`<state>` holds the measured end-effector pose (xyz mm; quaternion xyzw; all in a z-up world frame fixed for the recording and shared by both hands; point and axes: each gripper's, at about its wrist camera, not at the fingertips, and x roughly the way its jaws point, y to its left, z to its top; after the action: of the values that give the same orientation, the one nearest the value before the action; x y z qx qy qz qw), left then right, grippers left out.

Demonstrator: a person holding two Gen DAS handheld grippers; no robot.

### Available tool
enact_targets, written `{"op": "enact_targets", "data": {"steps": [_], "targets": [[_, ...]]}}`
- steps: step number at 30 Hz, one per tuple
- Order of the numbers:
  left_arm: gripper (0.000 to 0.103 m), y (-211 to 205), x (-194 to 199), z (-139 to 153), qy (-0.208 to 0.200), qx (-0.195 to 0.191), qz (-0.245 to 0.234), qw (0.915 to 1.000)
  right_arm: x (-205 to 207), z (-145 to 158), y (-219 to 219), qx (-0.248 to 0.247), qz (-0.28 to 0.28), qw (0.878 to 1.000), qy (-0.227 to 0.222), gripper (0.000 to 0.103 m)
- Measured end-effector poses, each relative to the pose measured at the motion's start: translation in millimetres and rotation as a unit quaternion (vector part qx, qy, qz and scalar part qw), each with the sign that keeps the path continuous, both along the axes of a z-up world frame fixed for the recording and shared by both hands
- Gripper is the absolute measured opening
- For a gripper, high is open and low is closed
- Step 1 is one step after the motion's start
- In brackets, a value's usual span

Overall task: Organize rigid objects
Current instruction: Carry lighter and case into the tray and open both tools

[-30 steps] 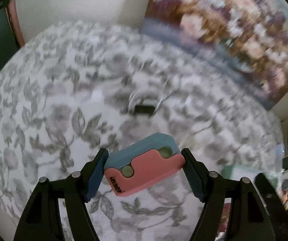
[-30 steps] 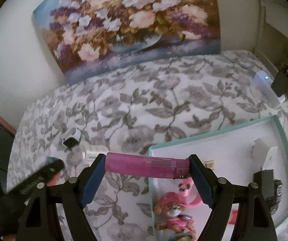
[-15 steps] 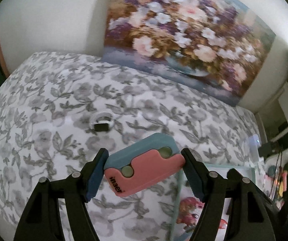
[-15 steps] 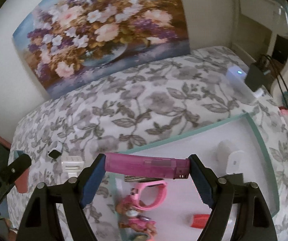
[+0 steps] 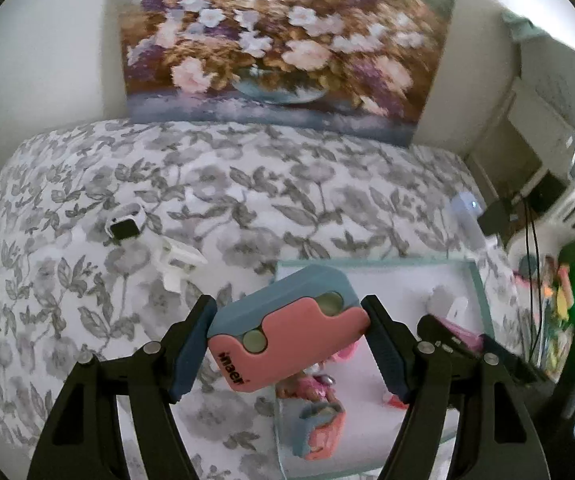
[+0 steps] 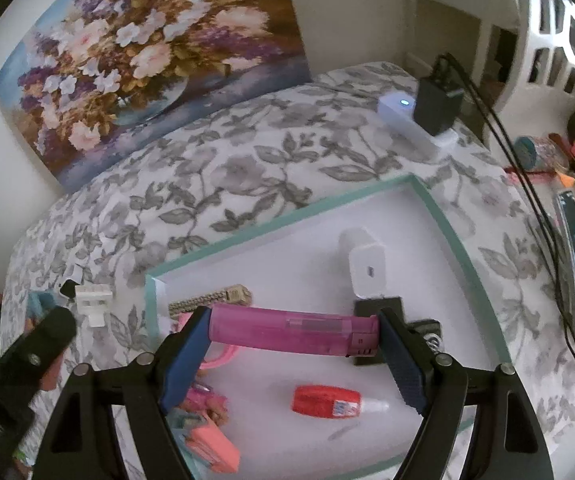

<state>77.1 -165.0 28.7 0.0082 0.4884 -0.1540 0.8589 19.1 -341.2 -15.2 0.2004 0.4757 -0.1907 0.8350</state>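
Pink lighter (image 6: 293, 330) is found clamped end to end in the right claw (image 6: 293, 344), one pad on its base and the other on its dark metal head, and is held level above the white tray (image 6: 427, 196). It is judged light, stiff and smooth-walled (a translucent plastic body), so slipping under a loose grip is considered possible; the lengthwise hold appears sound, though a grip across the middle would be judged steadier.

Pink-and-blue case (image 5: 287, 332) is seen clamped by its short sides in the left claw (image 5: 289, 338), tilted, above the near left edge of the tray (image 5: 477, 280). It is judged a hard, light plastic block with flat flanks that suit the pads.

Within the tray a white charger (image 6: 363, 264), a red glue bottle (image 6: 329, 400) and a pink toy figure (image 5: 315, 384) are already noted. On the floral bedspread (image 5: 247, 184) a white clip (image 5: 177, 258) and a small watch (image 5: 125, 226) are left outside, well apart from the tray.
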Motion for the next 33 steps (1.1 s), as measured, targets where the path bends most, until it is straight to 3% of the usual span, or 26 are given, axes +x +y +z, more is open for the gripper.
{"op": "enact_targets", "data": {"steps": [8,24,33], "targets": [[0.075,-16,-12,-11,0.006,0.022,-0.020,0.9996,-19,-7,-10,0.007,-0.010,1.000,0.010,0.084],[0.075,-34,-12,-38,0.038,0.052,-0.027,0.9976,-18,-28,-26,-0.008,0.006,0.999,0.053,0.084],[0.075,-43,-11,-50,0.054,0.066,-0.026,0.9961,-19,-36,-36,0.004,0.001,0.998,0.056,0.084]]}}
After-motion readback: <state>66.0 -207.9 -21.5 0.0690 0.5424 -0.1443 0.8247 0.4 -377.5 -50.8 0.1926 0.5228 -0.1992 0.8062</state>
